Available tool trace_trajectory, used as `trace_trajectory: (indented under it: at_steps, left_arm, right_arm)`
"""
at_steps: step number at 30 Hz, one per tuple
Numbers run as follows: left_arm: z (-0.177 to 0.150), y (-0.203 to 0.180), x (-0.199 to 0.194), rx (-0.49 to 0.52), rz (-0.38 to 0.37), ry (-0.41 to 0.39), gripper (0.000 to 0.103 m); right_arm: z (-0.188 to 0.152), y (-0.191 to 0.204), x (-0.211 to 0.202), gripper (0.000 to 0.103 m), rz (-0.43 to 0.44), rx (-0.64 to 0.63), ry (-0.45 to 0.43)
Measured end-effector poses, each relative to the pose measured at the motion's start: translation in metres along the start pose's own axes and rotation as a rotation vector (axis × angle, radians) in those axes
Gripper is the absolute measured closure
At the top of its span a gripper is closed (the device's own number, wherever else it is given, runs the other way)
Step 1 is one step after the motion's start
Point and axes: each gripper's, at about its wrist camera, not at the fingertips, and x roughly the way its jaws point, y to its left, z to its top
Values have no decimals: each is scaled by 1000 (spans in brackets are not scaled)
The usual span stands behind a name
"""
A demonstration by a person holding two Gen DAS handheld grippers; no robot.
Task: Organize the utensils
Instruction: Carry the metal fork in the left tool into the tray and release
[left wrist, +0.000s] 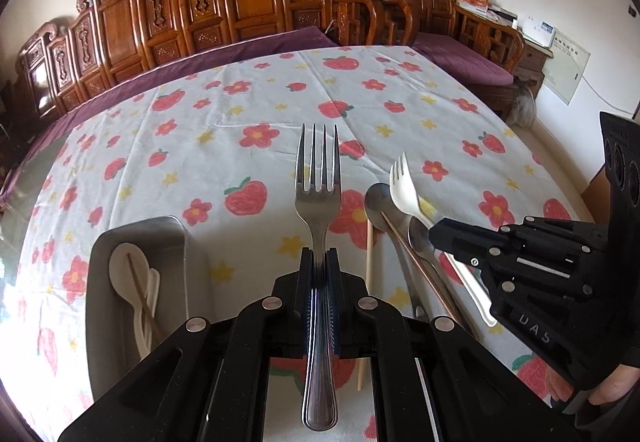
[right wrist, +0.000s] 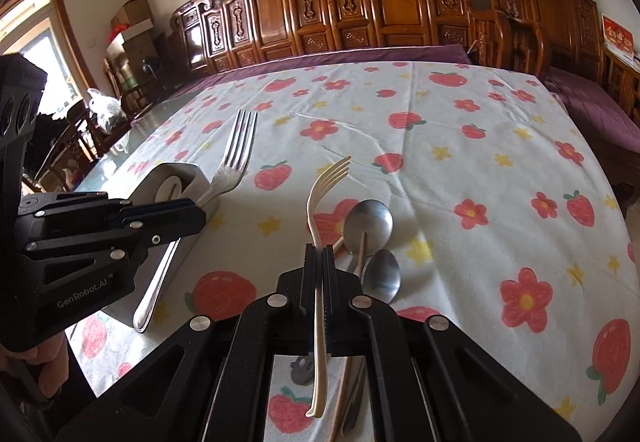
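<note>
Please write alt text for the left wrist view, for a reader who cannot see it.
The left gripper is shut on a metal fork above a flowered tablecloth. Right of it, the right gripper holds a white plastic fork over two metal spoons; a grey tray lies left.

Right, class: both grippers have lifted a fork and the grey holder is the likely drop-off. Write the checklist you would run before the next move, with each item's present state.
1. Left gripper shut on the metal fork: ok.
2. Right gripper shut on the cream plastic fork: ok.
3. Both forks clear of the tablecloth: ok, tines point up and away.
4. Grey holder has room: cannot tell; white spoons and a thin stick already lie inside.
5. Two metal spoons and chopsticks still on the cloth: not ok, unsorted.
</note>
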Motion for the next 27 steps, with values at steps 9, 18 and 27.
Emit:
trace_trajectory:
  at_steps: [9, 18, 27]
  left_arm:
    - [-7, 22, -26, -16, 1, -37, 97]
    - [-14, 63, -42, -54, -1, -60, 97]
    - [-31, 115, -28, -114, 25, -28, 97]
  right_arm:
    - [2, 25, -6, 99, 33, -41, -14]
    - [-4, 54, 3, 99, 59, -85, 30]
    - [-11, 70, 7, 99, 67, -109, 51]
